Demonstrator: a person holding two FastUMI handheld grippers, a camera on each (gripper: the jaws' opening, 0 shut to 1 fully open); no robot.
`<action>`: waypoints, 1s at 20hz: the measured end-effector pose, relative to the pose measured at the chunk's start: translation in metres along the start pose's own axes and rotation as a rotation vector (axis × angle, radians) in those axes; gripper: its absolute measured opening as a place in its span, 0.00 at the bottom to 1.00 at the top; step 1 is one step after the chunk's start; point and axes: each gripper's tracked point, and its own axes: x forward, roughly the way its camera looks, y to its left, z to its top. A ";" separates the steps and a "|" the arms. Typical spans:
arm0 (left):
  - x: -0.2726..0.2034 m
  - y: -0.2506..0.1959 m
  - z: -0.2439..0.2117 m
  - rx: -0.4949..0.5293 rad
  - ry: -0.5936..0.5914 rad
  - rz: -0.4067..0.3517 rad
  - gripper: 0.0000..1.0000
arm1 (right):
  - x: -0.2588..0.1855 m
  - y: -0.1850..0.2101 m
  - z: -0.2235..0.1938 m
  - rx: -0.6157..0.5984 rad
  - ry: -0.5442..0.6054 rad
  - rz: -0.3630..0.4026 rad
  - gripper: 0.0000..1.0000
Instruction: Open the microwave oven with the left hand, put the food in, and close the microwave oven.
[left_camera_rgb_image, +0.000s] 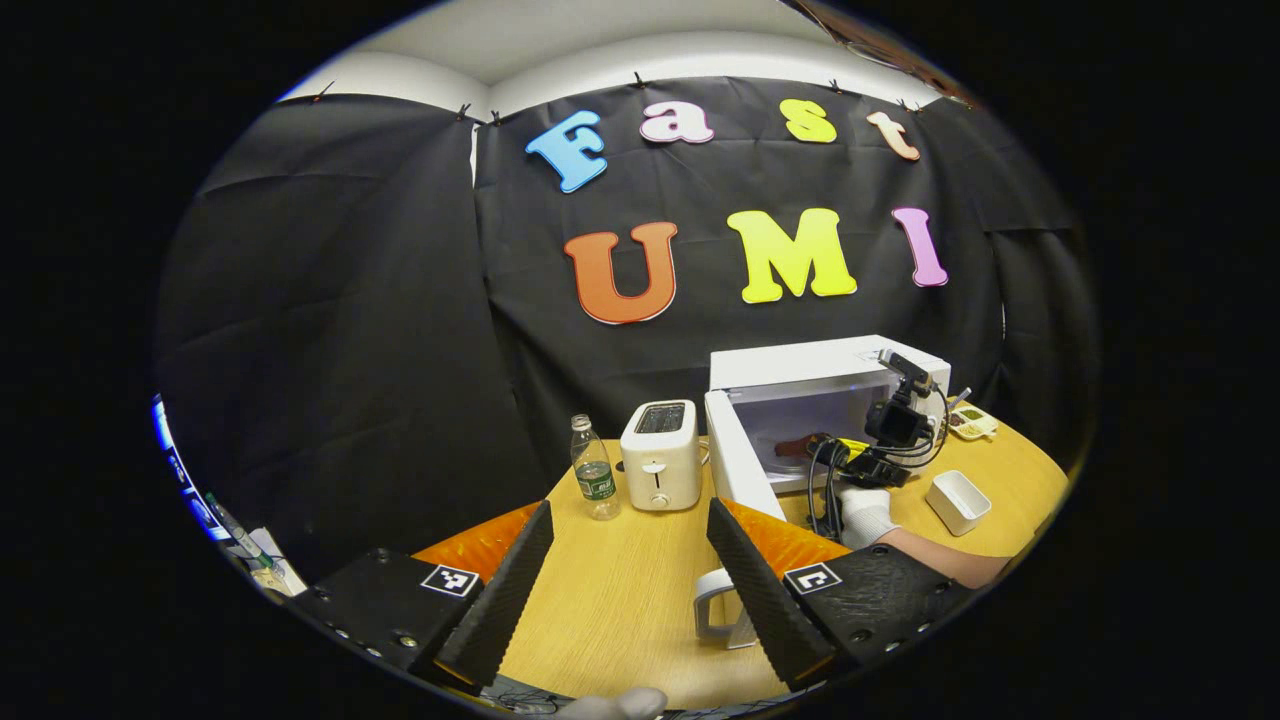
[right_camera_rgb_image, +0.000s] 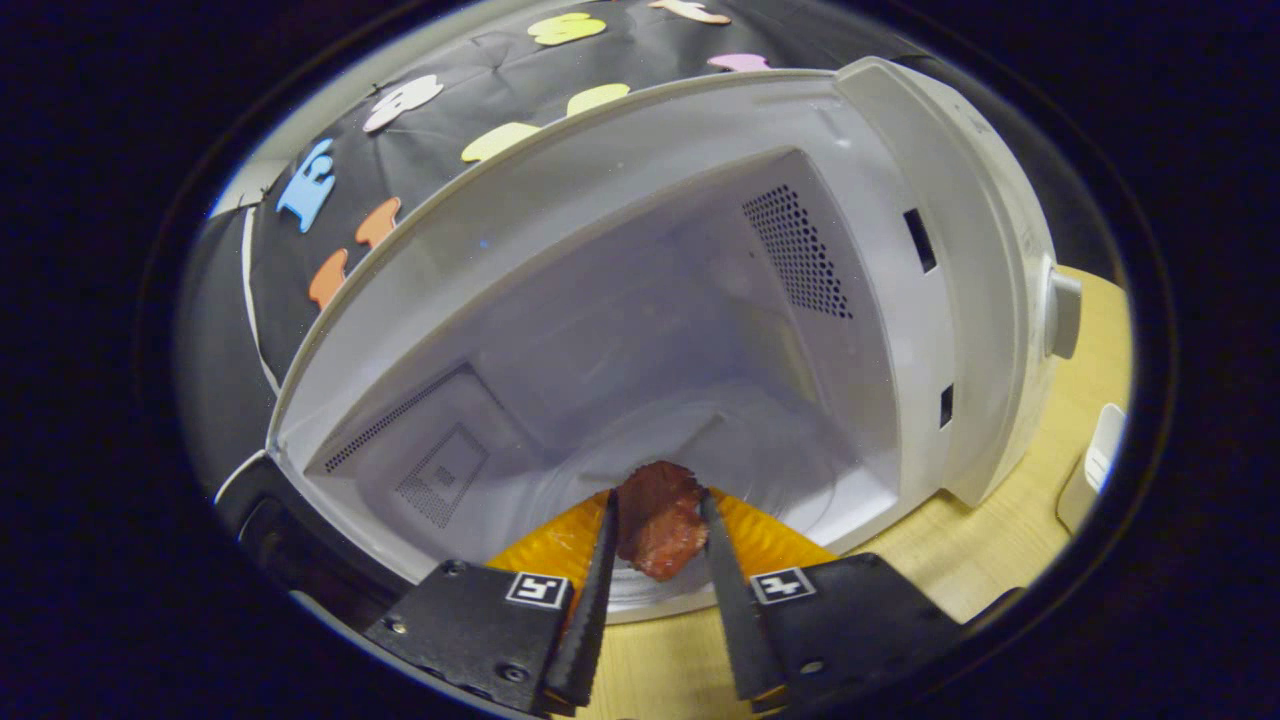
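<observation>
The white microwave (left_camera_rgb_image: 800, 365) stands at the back right of the wooden table, its door (left_camera_rgb_image: 738, 470) swung open to the left. My left gripper (left_camera_rgb_image: 630, 510) hovers open over the table in front, well short of the door, with nothing between its fingers. A gloved hand (left_camera_rgb_image: 865, 512) holds my right gripper (left_camera_rgb_image: 830, 450) at the oven's mouth. In the right gripper view, that gripper (right_camera_rgb_image: 658, 500) is shut on a reddish-brown piece of food (right_camera_rgb_image: 655, 525), held just above the front of the glass turntable (right_camera_rgb_image: 800, 500) inside the microwave (right_camera_rgb_image: 700, 300).
A white toaster (left_camera_rgb_image: 660, 455) and a clear water bottle (left_camera_rgb_image: 595, 480) stand left of the open door. A small white box (left_camera_rgb_image: 958, 500) and a tray of food (left_camera_rgb_image: 972, 422) sit to the microwave's right. A white handled object (left_camera_rgb_image: 715, 605) lies near my left gripper's right finger.
</observation>
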 end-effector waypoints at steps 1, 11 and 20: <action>0.000 -0.001 0.000 0.001 -0.004 0.001 0.95 | 0.001 -0.003 -0.001 -0.014 0.007 -0.004 0.60; -0.001 -0.005 0.001 0.006 -0.009 0.006 0.95 | -0.031 0.006 0.013 -0.209 -0.023 0.027 0.96; -0.004 -0.004 0.030 -0.034 -0.066 -0.021 0.95 | -0.174 0.043 0.102 -0.310 -0.033 0.176 1.00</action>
